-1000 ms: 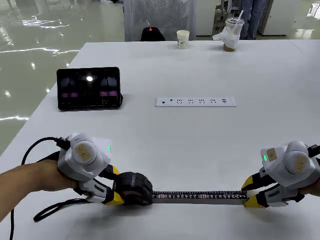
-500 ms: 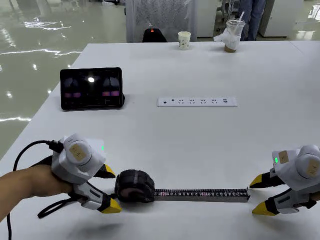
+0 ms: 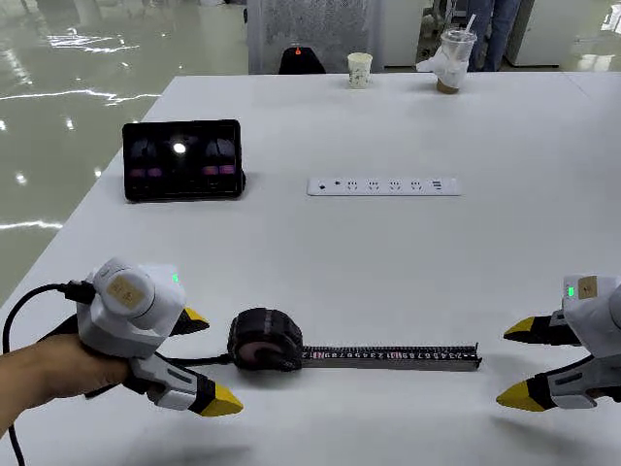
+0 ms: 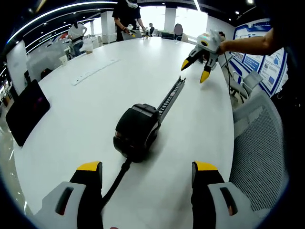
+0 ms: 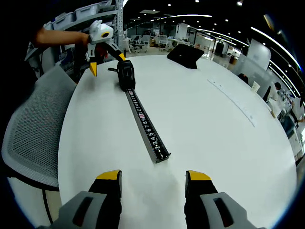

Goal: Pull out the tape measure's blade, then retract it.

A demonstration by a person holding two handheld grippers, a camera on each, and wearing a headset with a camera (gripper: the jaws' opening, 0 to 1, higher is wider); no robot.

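Head view: the tape (image 3: 264, 340) is laid on the white table (image 3: 388, 262), blade (image 3: 388, 356) out flat, between the left gripper (image 3: 212, 361) and right gripper (image 3: 508, 365), both spread and empty. A tablet (image 3: 182, 159), power strip (image 3: 382, 185) and cups (image 3: 360, 70) are set well beyond.
Left gripper view: a strap (image 4: 116, 179) is trailed from the tape.
Right gripper view: a mesh chair (image 5: 33, 138) is seen beside the table.

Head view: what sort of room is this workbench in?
Probably an open-plan office or lab: a large white table with a power strip and a tablet on it, and a mesh office chair alongside.
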